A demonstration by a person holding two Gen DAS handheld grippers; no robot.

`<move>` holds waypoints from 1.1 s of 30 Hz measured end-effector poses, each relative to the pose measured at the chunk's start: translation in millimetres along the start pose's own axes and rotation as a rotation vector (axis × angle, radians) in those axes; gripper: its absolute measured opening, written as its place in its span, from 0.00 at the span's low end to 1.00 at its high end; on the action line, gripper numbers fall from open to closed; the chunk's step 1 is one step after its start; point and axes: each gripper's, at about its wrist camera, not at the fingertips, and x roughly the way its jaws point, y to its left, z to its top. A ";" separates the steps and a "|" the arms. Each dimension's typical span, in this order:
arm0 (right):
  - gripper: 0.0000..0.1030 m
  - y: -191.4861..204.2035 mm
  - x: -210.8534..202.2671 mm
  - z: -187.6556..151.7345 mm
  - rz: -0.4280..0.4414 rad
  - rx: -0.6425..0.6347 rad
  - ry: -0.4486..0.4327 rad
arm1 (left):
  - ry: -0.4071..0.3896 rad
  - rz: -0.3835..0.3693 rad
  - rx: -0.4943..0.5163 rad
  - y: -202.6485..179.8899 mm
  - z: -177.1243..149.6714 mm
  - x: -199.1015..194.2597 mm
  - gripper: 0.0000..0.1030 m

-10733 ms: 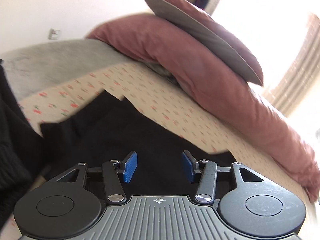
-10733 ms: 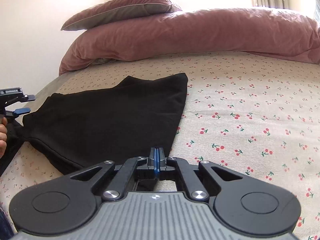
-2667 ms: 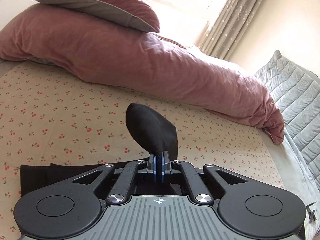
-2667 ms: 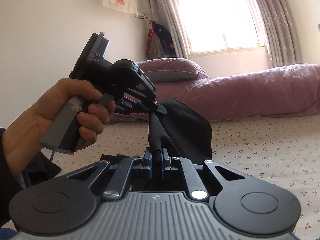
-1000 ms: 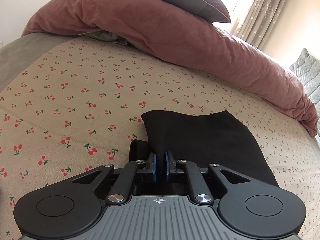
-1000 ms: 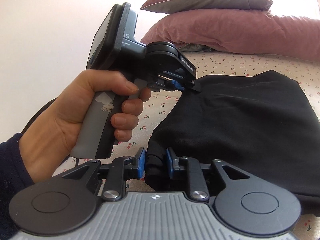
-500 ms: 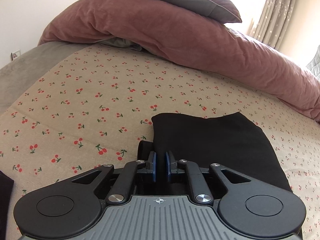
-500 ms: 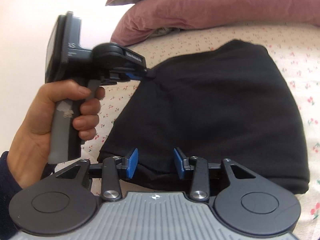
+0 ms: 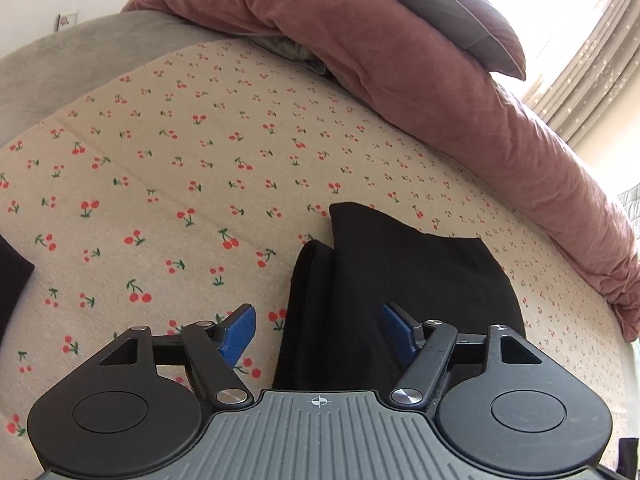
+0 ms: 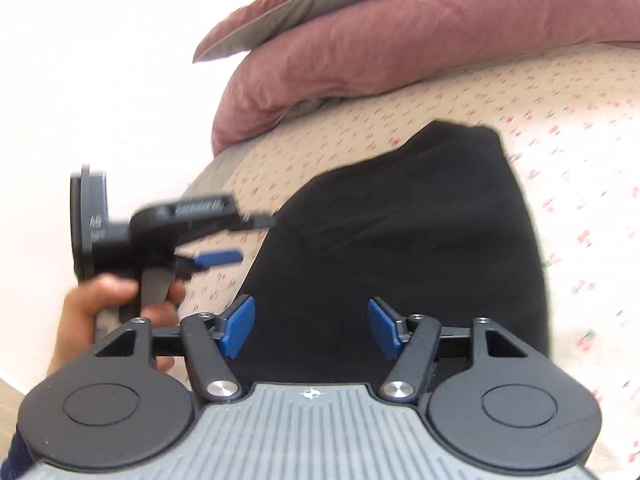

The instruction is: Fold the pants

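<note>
Left gripper [image 9: 318, 330]: nearest item in the left wrist view. Jaws opening, blue pads well apart. The near left edge of the pants lies between them; neither pad presses on the cloth. The housing cuts off the lower frame.

Right gripper [image 10: 311, 328]: nearest item in the right wrist view. Jaws opening, pads spread wide over the near edge of the pants, not pinching. This view is motion-blurred.

Pants [image 9: 400, 292]: black, folded into a compact stack lying flat on the bed sheet. A thinner lower layer shows along the stack's left edge; the near edge is hidden behind both gripper housings, so the full outline cannot be made out.

Hand [image 10: 116, 312]: left side of the right wrist view, wrapped round the left gripper's handle; blurred, partly hidden by the right gripper's body. A dark sleeve is cut off at the bottom left corner.

Bed sheet [image 9: 160, 184]: cream with red cherry print, bare to the left of the pants. A dark cloth [image 9: 12, 276] is cut off at the left frame edge; its kind cannot be told.

Duvet [image 9: 460, 104]: dusty pink, bunched along the far edge of the bed.

Pillow [image 9: 452, 8]: grey-faced, atop the duvet, top cut off.

Curtain [image 9: 592, 80]: far right, washed out by daylight.
</note>
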 end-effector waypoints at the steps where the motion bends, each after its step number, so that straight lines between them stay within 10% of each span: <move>1: 0.56 -9.8 -3.2 6.5 -0.028 0.014 -0.014 | 0.016 -0.021 -0.017 2.4 -1.4 2.0 0.68; 6: 0.53 -74.8 0.1 26.8 -0.170 0.169 -0.036 | 0.078 -0.084 -0.058 6.2 -8.0 12.6 0.69; 25: 0.35 -99.0 45.6 18.5 -0.061 0.271 -0.002 | 0.129 -0.069 0.021 -4.1 -13.7 23.2 0.77; 28: 0.30 -87.6 46.6 15.3 -0.120 0.199 -0.025 | 0.141 -0.098 0.052 -9.4 -17.0 25.1 0.54; 30: 0.06 -73.0 49.1 14.8 -0.189 0.101 -0.037 | 0.131 -0.111 0.042 -12.2 -19.1 23.8 0.30; 33: 0.01 -53.3 44.7 17.6 -0.229 -0.009 -0.075 | 0.087 -0.095 0.076 -23.1 -19.9 17.3 0.21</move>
